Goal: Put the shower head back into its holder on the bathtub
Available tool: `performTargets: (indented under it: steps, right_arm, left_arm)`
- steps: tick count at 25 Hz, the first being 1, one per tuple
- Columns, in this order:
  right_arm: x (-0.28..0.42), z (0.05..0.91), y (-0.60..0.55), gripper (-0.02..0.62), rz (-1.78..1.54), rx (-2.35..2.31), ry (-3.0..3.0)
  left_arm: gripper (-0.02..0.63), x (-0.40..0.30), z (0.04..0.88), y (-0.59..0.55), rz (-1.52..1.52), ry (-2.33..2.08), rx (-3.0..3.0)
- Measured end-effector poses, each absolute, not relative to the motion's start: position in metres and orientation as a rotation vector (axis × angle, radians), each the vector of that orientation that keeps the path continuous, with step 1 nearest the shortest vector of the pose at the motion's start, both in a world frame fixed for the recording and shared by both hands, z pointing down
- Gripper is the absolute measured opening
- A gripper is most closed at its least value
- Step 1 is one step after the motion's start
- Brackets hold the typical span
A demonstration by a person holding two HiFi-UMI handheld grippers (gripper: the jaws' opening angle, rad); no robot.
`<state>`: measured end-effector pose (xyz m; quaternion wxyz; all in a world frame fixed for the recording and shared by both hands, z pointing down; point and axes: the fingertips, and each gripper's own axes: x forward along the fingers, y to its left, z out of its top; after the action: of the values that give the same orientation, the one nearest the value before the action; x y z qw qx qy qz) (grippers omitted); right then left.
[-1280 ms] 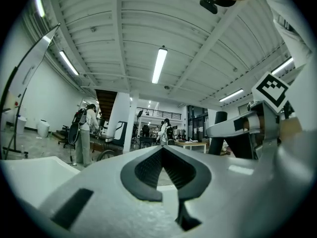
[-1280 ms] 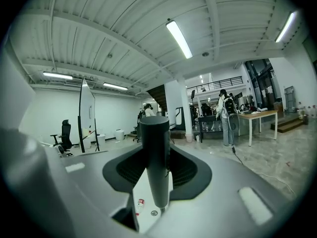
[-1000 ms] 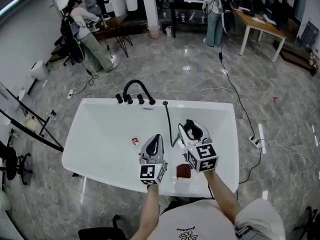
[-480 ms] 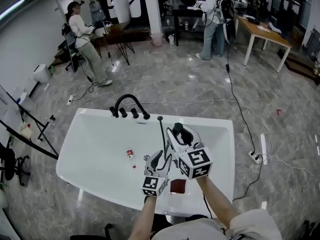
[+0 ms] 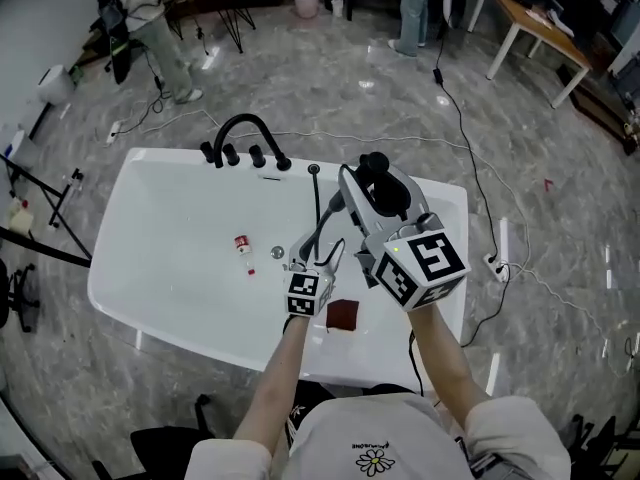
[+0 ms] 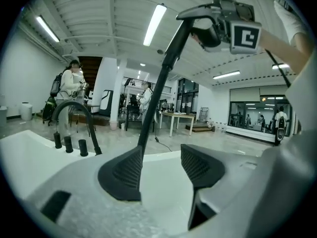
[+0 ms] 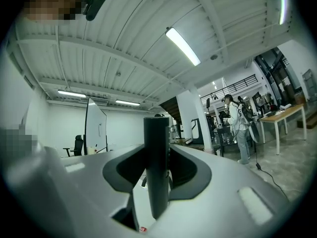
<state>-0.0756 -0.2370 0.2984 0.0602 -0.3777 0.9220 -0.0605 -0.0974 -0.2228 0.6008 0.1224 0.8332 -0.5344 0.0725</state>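
Shower head (image 5: 325, 226) hangs over the middle of the bathtub (image 5: 160, 268), its upper end clenched in the right claw (image 7: 157, 155). The holder (image 5: 314, 170) sits well apart on the far rim, beside the faucet (image 5: 240, 133).

The left claw (image 6: 161, 170) has just been opening. Its jaws stand released, and the wand's lower end crosses one pad without being pinched. With one grip high on a long wand, the free end could swing or twist and miss the holder. The hose (image 5: 317, 203) might also drag it aside or snag the left claw.

Only the head view shows the holder and the slack hose. The left gripper view alone shows the wand slanting up to the right claw. The right gripper view confirms the pads bear on it.
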Motion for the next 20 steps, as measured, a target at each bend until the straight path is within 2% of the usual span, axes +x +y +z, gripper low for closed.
performTargets:
  steps: [7, 15, 18, 20]
  right_arm:
    - [-0.069, 0.268, -0.248, 0.135, -0.15, -1.079, 2.803]
    - [-0.065, 0.251, -0.25, 0.133, -0.08, -1.035, 2.75]
    - [-0.06, 0.246, -0.254, 0.135, -0.044, -1.034, 2.726]
    - [-0.054, 0.239, -0.255, 0.133, -0.046, -1.03, 2.716]
  left_arm:
    - [0.239, -0.122, 0.651, -0.262, 0.35, -1.585, 2.283]
    - [0.238, -0.141, 0.776, -0.254, 0.603, -1.438, 2.136]
    - [0.196, -0.138, 0.807, -0.255, 0.652, -1.37, 2.104]
    - [0.139, -0.131, 0.814, -0.254, 0.685, -1.338, 2.087]
